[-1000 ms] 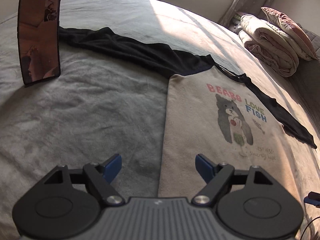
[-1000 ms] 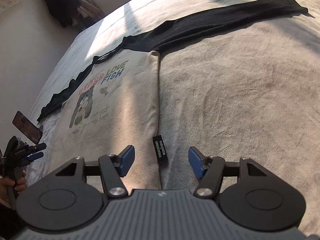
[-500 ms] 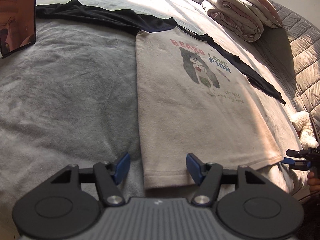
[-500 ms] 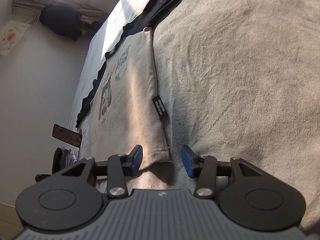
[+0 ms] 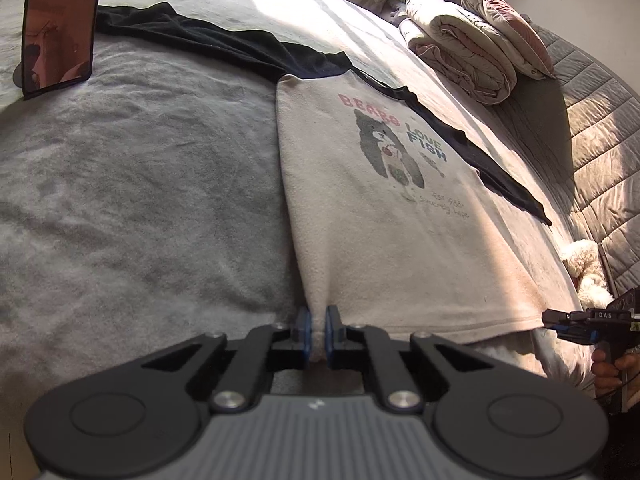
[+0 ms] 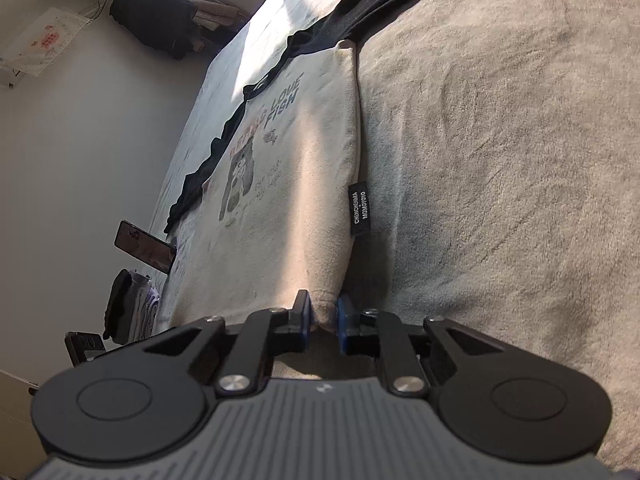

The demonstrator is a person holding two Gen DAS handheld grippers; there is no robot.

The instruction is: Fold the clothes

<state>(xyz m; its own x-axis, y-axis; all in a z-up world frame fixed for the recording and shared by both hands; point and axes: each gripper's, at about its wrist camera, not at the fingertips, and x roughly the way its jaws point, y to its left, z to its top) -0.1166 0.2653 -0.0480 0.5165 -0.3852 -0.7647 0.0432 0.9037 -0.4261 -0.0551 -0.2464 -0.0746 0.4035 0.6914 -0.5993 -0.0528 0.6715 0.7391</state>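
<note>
The wide bed with its grey plush blanket (image 5: 132, 200) stretches away ahead of both claws and serves as the flat folding surface, which is probably why the garment is spread out full length on it. On that blanket lies the cream long-sleeved shirt with black sleeves and a bear print (image 5: 384, 208), face up, its hem towards the claws and its collar at the far end, with the black sleeves stretched out sideways far ahead; that layout leaves both hem corners free to be taken. Beyond the shirt, to the far right of the left claw, a stack of folded pinkish quilts and a pillow (image 5: 472, 60) sits out of the way. A dark phone propped upright (image 5: 60, 28) stands far ahead to the left of the left claw, clear of the cloth. The left claw (image 5: 316, 334) is closed right down on the near left hem corner, the fabric bunched between its blue pads. The right claw (image 6: 323, 322) is at the opposite hem corner, its jaws closing with a fold of cream cloth between them and the pads already touching it. A small black woven label (image 6: 360, 208) juts from the side seam just ahead of the right claw. Gripping both corners at once looks meant for lifting the hem evenly towards the collar.
</note>
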